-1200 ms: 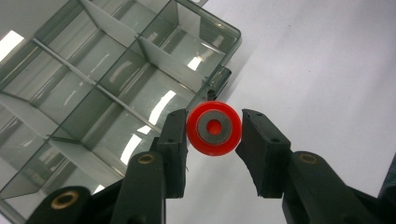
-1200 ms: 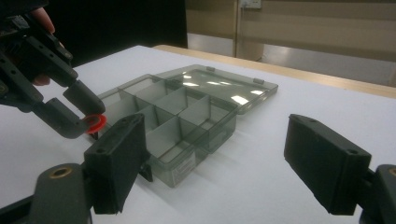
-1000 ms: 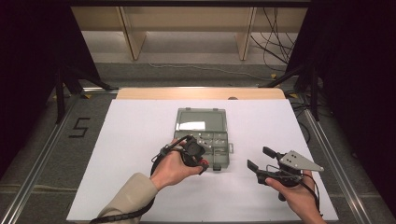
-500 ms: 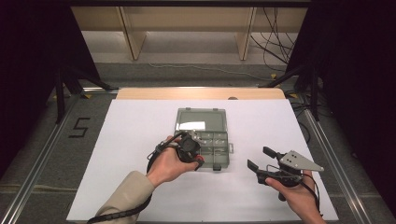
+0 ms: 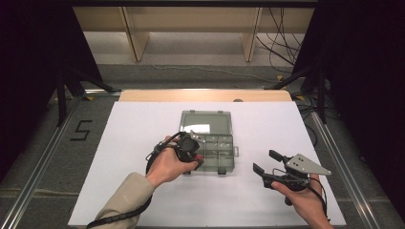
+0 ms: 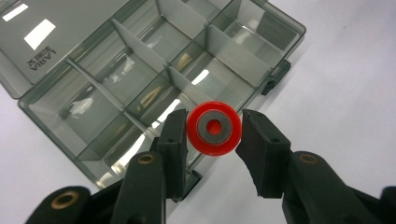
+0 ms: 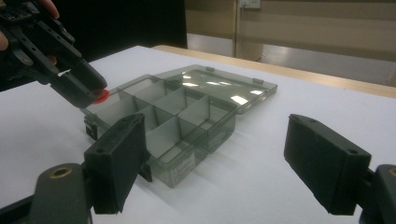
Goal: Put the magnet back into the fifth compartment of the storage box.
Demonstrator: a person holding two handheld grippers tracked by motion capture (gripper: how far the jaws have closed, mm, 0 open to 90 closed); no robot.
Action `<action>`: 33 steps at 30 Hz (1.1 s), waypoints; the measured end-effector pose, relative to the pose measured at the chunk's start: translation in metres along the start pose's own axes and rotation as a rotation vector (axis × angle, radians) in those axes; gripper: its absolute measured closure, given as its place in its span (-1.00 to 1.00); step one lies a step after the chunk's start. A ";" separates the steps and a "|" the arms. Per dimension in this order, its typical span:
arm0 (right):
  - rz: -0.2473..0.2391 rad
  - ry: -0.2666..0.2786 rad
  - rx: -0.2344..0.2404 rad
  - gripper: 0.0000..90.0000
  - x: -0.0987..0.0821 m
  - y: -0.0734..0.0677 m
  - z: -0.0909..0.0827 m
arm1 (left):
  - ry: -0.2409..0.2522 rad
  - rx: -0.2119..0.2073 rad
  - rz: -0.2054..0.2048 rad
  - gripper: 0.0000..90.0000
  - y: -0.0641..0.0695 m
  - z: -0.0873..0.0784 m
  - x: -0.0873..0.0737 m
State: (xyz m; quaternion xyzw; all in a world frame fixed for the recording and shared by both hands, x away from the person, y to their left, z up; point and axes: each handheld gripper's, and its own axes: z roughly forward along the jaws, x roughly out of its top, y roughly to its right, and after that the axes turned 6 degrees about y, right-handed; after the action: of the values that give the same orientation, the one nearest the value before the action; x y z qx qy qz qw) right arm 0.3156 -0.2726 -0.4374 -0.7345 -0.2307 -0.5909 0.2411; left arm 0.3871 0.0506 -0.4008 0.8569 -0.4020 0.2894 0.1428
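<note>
A smoky clear compartment box [image 5: 215, 151] lies on the white table with its lid [image 5: 205, 122] folded open at the far side. My left gripper [image 5: 192, 146] hovers over the box's front left corner. In the left gripper view this gripper [image 6: 214, 136] is shut on a red ring [image 6: 214, 128] with a grey centre, above the box [image 6: 140, 79] and its empty compartments. My right gripper [image 5: 268, 162] rests low at the table's front right, open and empty. In the right gripper view its jaws [image 7: 222, 158] frame the box [image 7: 177, 116], with the left gripper [image 7: 77, 84] and red ring [image 7: 101, 95] at the far left.
A white sheet [image 5: 143, 124] covers the table, with a wooden strip [image 5: 205, 95] along its far edge. Metal rails [image 5: 43, 157] run along both sides. Cables [image 5: 286, 43] lie on the floor beyond the table.
My left hand has shifted slightly left and away from me, still holding the red ring over the box's front left corner. The right gripper has not moved.
</note>
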 end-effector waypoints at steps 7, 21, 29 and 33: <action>0.005 -0.008 0.001 -0.52 0.000 0.000 -0.001 | -0.002 0.020 -0.007 0.38 -0.008 -0.003 -0.002; 0.006 -0.009 0.001 -0.52 0.001 0.000 -0.001 | -0.011 0.053 -0.039 0.38 -0.018 -0.002 -0.006; 0.006 -0.009 0.001 -0.51 0.001 0.000 -0.001 | -0.015 0.064 -0.048 0.38 -0.024 -0.003 -0.008; 0.007 -0.008 0.002 -0.51 0.000 0.000 -0.001 | -0.021 0.068 -0.046 0.38 -0.025 -0.004 -0.008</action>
State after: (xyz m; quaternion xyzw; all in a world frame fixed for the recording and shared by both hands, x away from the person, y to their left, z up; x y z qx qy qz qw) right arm 0.3152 -0.2728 -0.4370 -0.7376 -0.2293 -0.5868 0.2429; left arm 0.4011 0.0736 -0.4034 0.8733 -0.3734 0.2907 0.1159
